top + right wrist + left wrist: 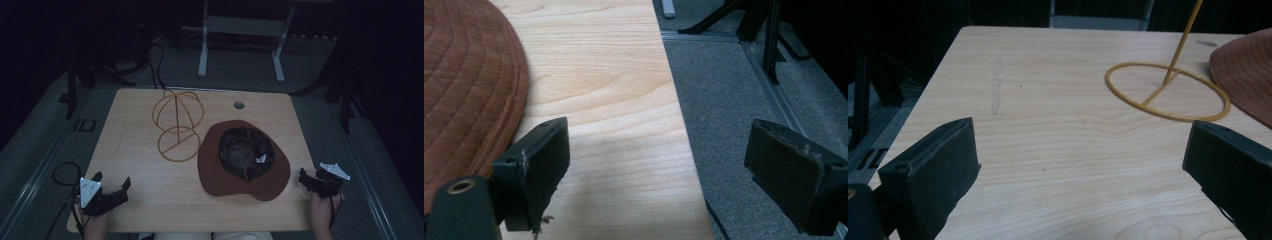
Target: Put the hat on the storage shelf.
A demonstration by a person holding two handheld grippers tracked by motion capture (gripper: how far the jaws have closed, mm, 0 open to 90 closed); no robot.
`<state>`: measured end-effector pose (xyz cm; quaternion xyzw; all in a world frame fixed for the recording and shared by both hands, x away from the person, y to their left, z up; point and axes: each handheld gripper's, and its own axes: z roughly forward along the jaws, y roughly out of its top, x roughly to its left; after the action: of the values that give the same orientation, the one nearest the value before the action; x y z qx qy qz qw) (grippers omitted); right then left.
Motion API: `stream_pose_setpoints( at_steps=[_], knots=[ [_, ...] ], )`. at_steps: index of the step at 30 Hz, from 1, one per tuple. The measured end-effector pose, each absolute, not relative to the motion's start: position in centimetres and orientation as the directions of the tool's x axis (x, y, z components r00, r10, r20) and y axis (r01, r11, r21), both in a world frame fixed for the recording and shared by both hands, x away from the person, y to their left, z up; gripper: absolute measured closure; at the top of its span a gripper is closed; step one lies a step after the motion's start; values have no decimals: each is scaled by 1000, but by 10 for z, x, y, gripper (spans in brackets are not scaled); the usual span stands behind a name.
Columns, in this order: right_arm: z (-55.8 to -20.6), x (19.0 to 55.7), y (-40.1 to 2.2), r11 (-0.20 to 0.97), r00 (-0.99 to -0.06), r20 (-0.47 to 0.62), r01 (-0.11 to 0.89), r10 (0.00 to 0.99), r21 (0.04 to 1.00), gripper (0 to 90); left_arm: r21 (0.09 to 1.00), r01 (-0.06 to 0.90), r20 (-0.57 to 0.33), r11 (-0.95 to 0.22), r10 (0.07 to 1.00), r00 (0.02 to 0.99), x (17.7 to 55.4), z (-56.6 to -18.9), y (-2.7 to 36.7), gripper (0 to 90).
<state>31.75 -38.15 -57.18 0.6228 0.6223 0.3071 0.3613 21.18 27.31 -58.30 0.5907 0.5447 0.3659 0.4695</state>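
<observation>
Hat point(243, 159) (upturned) beside wire stand point(178, 125)

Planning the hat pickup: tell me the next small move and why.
Probably ease the right claw left toward the brown hat's brim. The hat lies crown-down beside the wire hat stand, and both claws, left claw included, are open and empty.

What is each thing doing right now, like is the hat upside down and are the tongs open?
Brown felt brimmed hat: upside down on the table, hollow crown facing up, untouched.
Yellow wire hat stand: upright on its ring base, empty, just left of the hat.
Left tongs: open, holding nothing, over the table's near left corner.
Right tongs: open, holding nothing, at the table's right edge beside the hat brim.
</observation>
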Motion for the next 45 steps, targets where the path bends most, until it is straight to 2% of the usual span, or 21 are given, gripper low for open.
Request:
stream_pose_setpoints(
  at_steps=[5,6,8,12,15,17,21,25,29,34,45],
  knots=[
    [-572,317,-381,51,17,-73,549,997,834,107,953,301,-80,36,988,134,212,-583,273,17],
    [-570,317,-380,82,-40,-72,533,997,842,107,952,304,-80,34,987,139,213,-583,272,17],
    [-569,317,-381,93,-63,-70,535,996,839,108,952,305,-71,25,987,141,213,-584,271,17],
    [-563,316,-379,87,-54,-68,546,996,834,119,951,309,-60,13,988,142,214,-584,270,17],
    [-544,314,-374,109,-75,-82,504,994,857,130,949,314,-66,24,990,125,214,-583,267,17],
    [-535,314,-369,136,-81,-111,481,991,866,130,946,325,-34,-7,992,120,215,-583,264,17],
    [-520,315,-361,142,-116,-99,466,988,873,128,936,350,-27,-21,991,132,215,-584,263,17],
    [-509,321,-353,156,-124,-108,492,986,857,120,921,388,-81,24,988,130,217,-584,264,17],
    [-502,327,-348,163,-144,-102,520,984,839,138,907,419,-98,37,987,125,218,-585,264,17],
    [-494,331,-340,181,-155,-117,509,981,842,134,890,455,-112,37,984,139,219,-584,263,17],
    [-468,355,-308,126,-281,23,501,959,856,117,856,511,-14,-75,986,168,219,-582,251,17]
  ],
)
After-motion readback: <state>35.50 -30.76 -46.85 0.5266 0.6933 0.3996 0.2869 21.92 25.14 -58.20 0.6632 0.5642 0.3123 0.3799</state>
